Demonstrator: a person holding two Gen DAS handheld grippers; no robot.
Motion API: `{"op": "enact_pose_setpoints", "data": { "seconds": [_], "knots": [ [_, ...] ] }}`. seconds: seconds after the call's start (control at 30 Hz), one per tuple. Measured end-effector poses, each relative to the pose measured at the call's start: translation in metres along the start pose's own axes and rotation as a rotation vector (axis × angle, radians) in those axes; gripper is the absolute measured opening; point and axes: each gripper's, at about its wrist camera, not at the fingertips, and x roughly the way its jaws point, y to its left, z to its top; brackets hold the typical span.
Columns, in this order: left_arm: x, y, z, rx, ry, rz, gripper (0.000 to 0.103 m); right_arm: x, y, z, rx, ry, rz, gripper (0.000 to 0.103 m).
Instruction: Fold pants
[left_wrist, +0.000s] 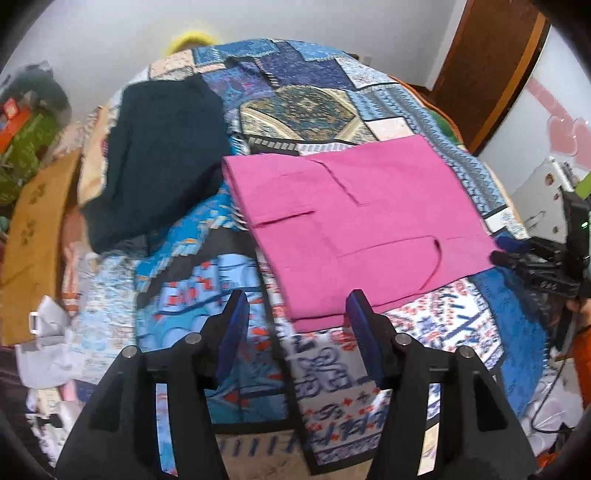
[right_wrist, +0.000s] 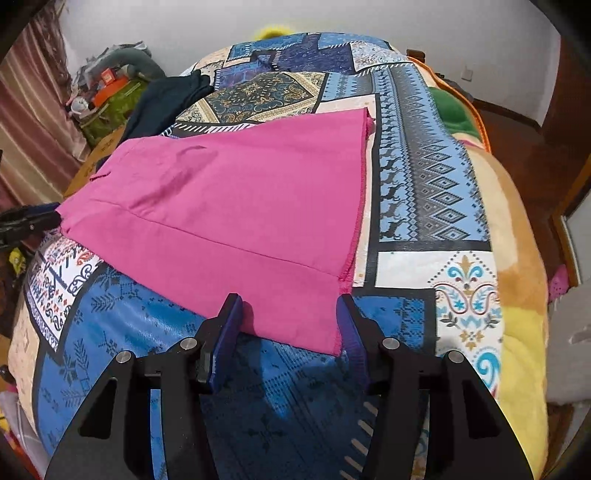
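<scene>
Pink pants (left_wrist: 354, 229) lie flat on the patchwork bed (right_wrist: 424, 206); left gripper (left_wrist: 297, 314) and right gripper (right_wrist: 290, 314) hover at their near edge, jaws spread.

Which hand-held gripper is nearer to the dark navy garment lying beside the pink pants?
The left. The left hand-held gripper is open at the pink pants' waist end, beside the dark navy garment. The right hand-held gripper is open at the hem end, farther away.

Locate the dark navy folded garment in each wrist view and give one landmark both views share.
Left wrist: dark navy folded garment lies upper left, beside the pink pants.
Right wrist: it peeks out upper left, behind the pants.
Shared landmark: blue patchwork bedspread.
</scene>
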Motion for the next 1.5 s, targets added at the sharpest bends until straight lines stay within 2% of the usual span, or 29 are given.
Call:
{"op": "enact_pose_setpoints", "data": {
  "seconds": [0.17, 0.43, 0.63, 0.97, 1.07, 1.13, 1.2, 1.27, 1.3, 1.5],
  "knots": [
    [-0.012, 0.021, 0.010, -0.040, -0.033, 0.030, 0.057, -0.018, -0.008, 0.010, 0.018, -0.043, -0.002, 0.049],
    [-0.004, 0.051, 0.062, -0.149, -0.070, 0.027, 0.057, -0.044, -0.015, 0.050, 0.005, -0.170, -0.022, 0.051],
    [0.032, 0.064, 0.099, -0.209, -0.031, -0.008, 0.057, -0.022, -0.021, 0.088, 0.012, -0.198, -0.036, 0.051],
    [0.105, 0.076, 0.125, -0.266, 0.101, -0.054, 0.057, 0.049, -0.054, 0.138, 0.057, -0.126, -0.044, 0.051],
    [0.119, 0.074, 0.125, -0.257, 0.126, -0.072, 0.050, 0.072, -0.063, 0.149, 0.077, -0.102, -0.040, 0.051],
    [0.122, 0.071, 0.126, -0.244, 0.122, -0.089, 0.040, 0.083, -0.067, 0.156, 0.079, -0.100, -0.042, 0.051],
    [0.122, 0.067, 0.126, -0.223, 0.101, -0.071, 0.029, 0.092, -0.071, 0.162, 0.083, -0.092, -0.039, 0.049],
    [0.121, 0.063, 0.127, -0.189, 0.085, -0.050, 0.020, 0.100, -0.072, 0.165, 0.078, -0.084, -0.040, 0.038],
    [0.120, 0.062, 0.126, -0.181, 0.081, -0.045, 0.016, 0.104, -0.071, 0.166, 0.067, -0.070, -0.049, 0.036],
    [0.117, 0.060, 0.123, -0.151, 0.059, -0.012, 0.009, 0.114, -0.065, 0.165, -0.014, -0.051, -0.120, 0.013]
  ]
}}
